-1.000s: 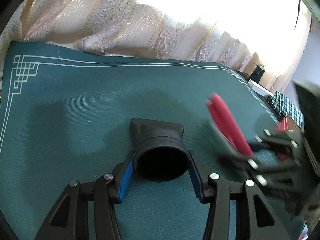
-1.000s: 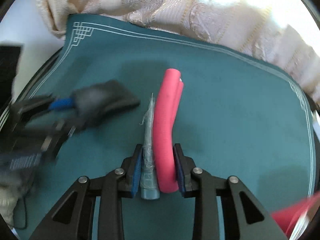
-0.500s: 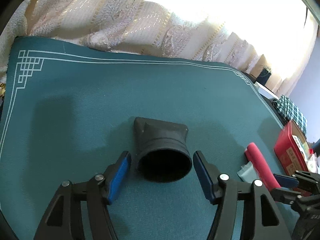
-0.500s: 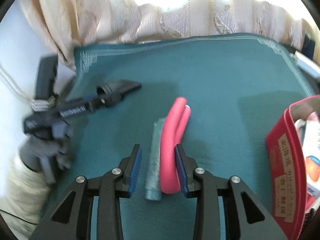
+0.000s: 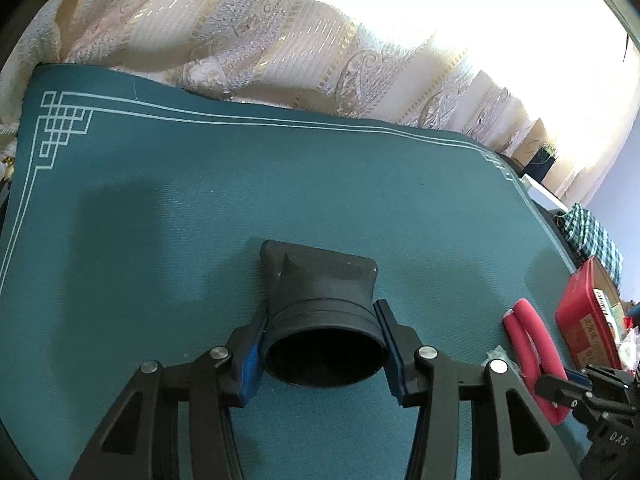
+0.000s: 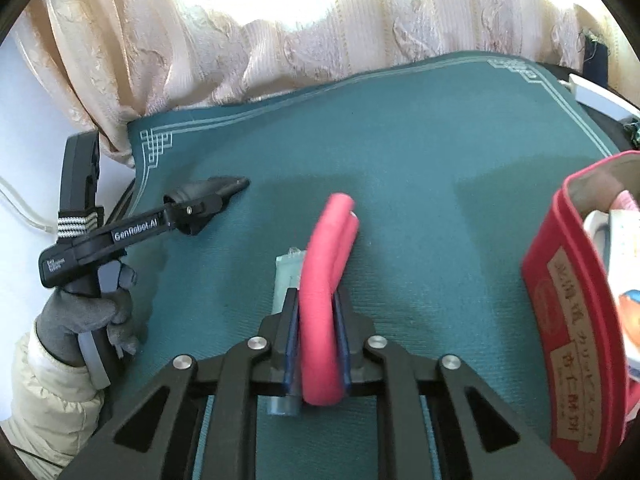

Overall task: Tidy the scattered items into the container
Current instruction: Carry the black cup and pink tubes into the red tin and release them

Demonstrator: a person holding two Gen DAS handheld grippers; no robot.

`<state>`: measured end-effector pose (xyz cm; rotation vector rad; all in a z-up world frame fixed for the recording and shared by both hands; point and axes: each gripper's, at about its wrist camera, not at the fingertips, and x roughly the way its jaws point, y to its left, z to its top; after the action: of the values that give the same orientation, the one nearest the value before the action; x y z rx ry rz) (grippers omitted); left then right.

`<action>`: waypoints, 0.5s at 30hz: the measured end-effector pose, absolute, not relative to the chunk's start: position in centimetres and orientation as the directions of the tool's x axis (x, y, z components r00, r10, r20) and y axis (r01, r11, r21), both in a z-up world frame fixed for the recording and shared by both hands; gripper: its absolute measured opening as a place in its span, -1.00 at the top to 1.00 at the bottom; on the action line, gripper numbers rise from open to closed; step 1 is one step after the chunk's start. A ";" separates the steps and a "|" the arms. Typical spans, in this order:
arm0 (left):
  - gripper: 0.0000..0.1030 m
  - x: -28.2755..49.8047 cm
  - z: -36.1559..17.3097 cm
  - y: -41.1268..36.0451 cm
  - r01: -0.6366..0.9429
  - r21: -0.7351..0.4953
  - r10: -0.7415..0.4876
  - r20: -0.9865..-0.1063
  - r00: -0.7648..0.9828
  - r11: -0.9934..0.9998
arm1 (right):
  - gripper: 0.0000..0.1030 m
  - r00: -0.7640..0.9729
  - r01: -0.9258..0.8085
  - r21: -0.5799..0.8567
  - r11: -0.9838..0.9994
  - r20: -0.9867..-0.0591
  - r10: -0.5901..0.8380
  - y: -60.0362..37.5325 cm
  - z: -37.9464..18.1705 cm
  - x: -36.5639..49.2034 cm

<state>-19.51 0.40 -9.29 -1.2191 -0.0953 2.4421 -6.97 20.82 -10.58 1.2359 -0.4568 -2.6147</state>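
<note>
Right fingers (image 6: 294, 332) pinching red pliers (image 6: 324, 280); left fingers (image 5: 250, 354) clamping black nozzle (image 5: 320, 296).

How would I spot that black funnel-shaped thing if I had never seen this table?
Start at the big teal mat under the pale curtains. The black nozzle lies on it, pinched between the left gripper's blue pads. Unlike the folded pink foam tube nearby, it is hollow, with a round mouth flaring to a flat end.

The tabletop (image 5: 160, 208) wears a teal cloth, matt, with fine woven ribs. The black nozzle (image 5: 324, 304) looks like matt plastic, a little dusty. The pink handles (image 6: 320, 292) have a soft, smooth rubber-like skin. The red container (image 6: 568, 344) is glossy. The curtain (image 6: 280, 32) is patterned fabric with some shine.
</note>
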 end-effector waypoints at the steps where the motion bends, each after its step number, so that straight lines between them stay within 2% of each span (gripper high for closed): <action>1: 0.02 -19.3 -9.0 0.4 -0.328 -0.243 0.392 -0.746 -0.538 -0.913 | 0.68 -0.639 0.059 0.376 -0.925 -0.697 -0.324 21.0 -10.1 -6.6; 9: 0.02 -16.3 -5.3 1.9 -0.393 -0.268 0.461 -0.683 -0.566 -0.880 | 0.68 -0.713 0.057 0.405 -0.913 -0.624 -0.321 21.4 -7.2 -2.7; 15: 0.02 -13.1 -2.9 5.3 -0.480 -0.278 0.531 -0.649 -0.545 -0.832 | 0.68 -0.785 -0.005 0.382 -0.924 -0.574 -0.233 23.5 -4.8 2.5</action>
<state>-13.13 5.33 -2.94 -1.0163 -0.0895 2.3458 2.54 23.53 -4.80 0.9737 -0.5592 -2.8015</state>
